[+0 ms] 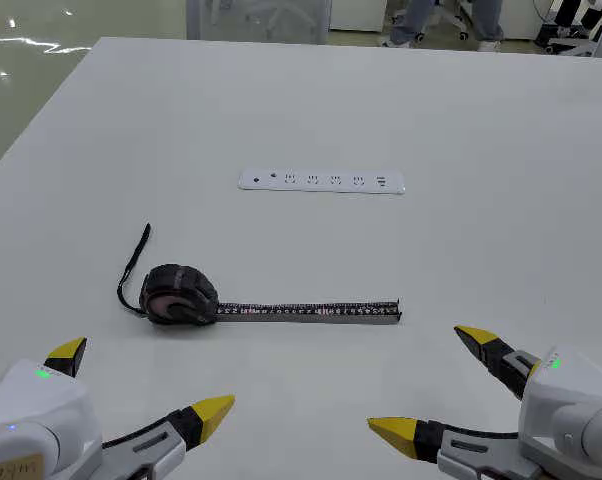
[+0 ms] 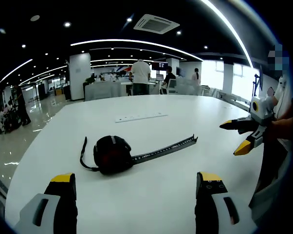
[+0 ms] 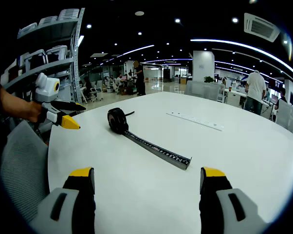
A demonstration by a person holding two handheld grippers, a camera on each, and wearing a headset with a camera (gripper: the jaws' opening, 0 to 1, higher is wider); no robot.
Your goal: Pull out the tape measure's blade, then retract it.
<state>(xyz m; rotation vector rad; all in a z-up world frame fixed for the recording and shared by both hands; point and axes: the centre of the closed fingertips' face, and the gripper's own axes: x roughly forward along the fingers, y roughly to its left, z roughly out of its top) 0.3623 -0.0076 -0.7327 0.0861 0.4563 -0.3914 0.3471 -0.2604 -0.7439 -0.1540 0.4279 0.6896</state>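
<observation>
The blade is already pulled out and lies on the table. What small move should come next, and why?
Probably lower the left gripper onto the tape measure's case to steady it for retracting. The blade lies extended, the right gripper and the left both hover open, touching nothing, and the case is nearest the left one.

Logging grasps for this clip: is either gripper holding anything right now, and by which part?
Nothing is held. The left gripper and right gripper are both open above the table, apart from the tape measure, whose blade lies pulled out.
</observation>
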